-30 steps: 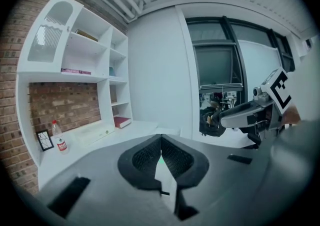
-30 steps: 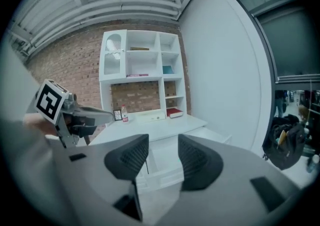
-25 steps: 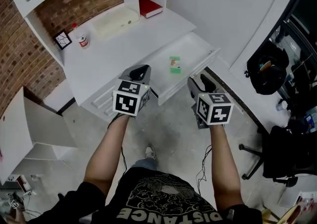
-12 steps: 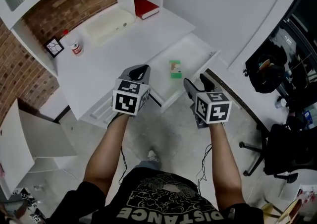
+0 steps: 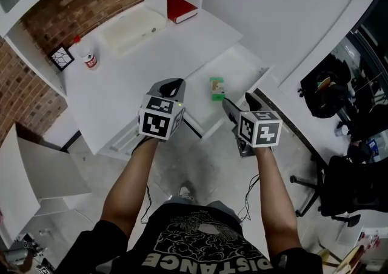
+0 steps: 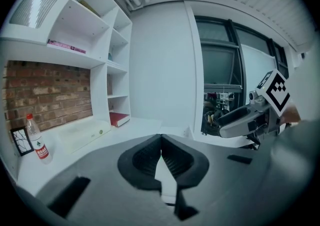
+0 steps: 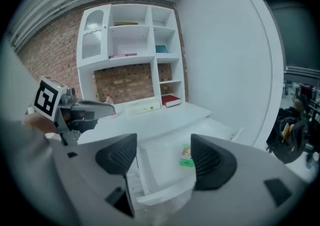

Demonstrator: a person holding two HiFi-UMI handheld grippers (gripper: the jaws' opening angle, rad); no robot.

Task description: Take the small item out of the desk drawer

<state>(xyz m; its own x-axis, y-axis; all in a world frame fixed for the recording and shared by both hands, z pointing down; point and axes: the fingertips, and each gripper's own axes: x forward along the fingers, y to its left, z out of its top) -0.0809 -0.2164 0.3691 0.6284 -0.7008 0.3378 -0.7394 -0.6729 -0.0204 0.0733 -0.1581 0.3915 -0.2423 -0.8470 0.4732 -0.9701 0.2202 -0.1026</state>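
Observation:
A small green and white item (image 5: 216, 88) lies flat in the open white desk drawer (image 5: 242, 63). In the right gripper view the item (image 7: 186, 156) shows inside the drawer (image 7: 160, 190), beyond the jaws and close to the right finger. My right gripper (image 5: 241, 106) hovers over the drawer's front corner. Its jaws (image 7: 164, 157) are opening with nothing between the pads. My left gripper (image 5: 171, 88) hangs over the desk's front edge, left of the drawer. It is shut and empty (image 6: 161, 145).
On the desk top (image 5: 157, 54) stand a red book (image 5: 182, 8), a pale flat case (image 5: 133, 29), a small bottle (image 5: 90, 59) and a little picture frame (image 5: 60, 59). A black office chair (image 5: 345, 188) and a dark bag (image 5: 321, 94) are at the right. A white cabinet door (image 5: 24, 176) hangs open at the left.
The right gripper's jaws have spread wider apart. Both grippers stay near the drawer front, and the view has shifted slightly.

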